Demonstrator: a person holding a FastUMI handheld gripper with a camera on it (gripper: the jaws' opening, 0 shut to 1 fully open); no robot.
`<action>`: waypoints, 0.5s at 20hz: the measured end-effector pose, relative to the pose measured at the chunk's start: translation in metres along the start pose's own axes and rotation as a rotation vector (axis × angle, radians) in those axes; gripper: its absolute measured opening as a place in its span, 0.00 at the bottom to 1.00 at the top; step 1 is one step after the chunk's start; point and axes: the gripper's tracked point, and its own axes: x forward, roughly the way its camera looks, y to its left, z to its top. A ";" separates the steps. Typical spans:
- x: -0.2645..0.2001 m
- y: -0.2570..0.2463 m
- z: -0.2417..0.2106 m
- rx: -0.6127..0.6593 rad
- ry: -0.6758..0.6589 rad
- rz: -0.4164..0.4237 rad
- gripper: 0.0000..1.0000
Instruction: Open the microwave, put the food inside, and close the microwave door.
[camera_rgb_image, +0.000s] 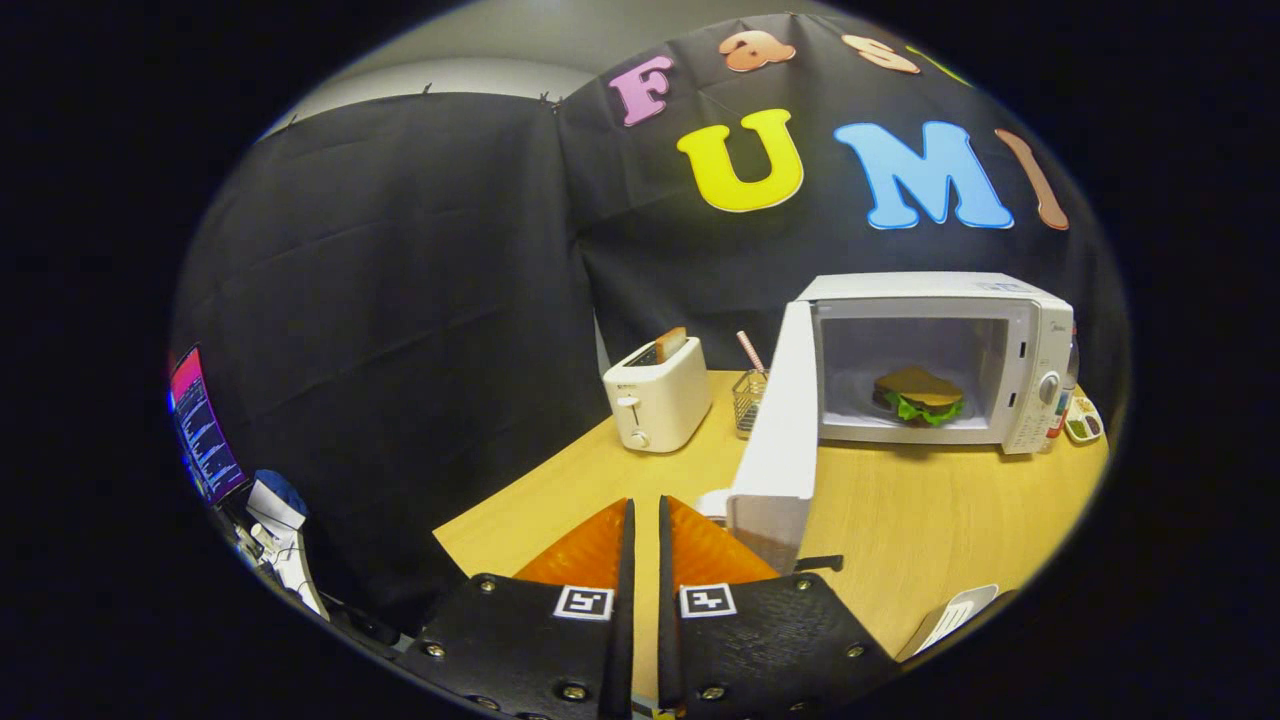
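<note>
Sandwich (920, 395) inside open microwave (940, 360), well beyond near-closed empty jaws.

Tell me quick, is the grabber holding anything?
Gripper: jaws nearly shut with a thin gap, holding nothing, near the open microwave door; the sandwich sits inside.

A white microwave (940, 360) stands at the far right of the counter (900, 520), its door (780, 430) swung wide open toward the near left. Inside lies a sandwich (918, 395) with green lettuce, flat on the cavity floor.
</note>
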 end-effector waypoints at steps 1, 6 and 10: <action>-0.003 0.004 -0.002 0.035 0.003 0.021 0.08; -0.014 -0.024 -0.002 0.035 -0.001 0.010 0.03; -0.025 -0.065 0.009 0.064 -0.024 -0.055 0.03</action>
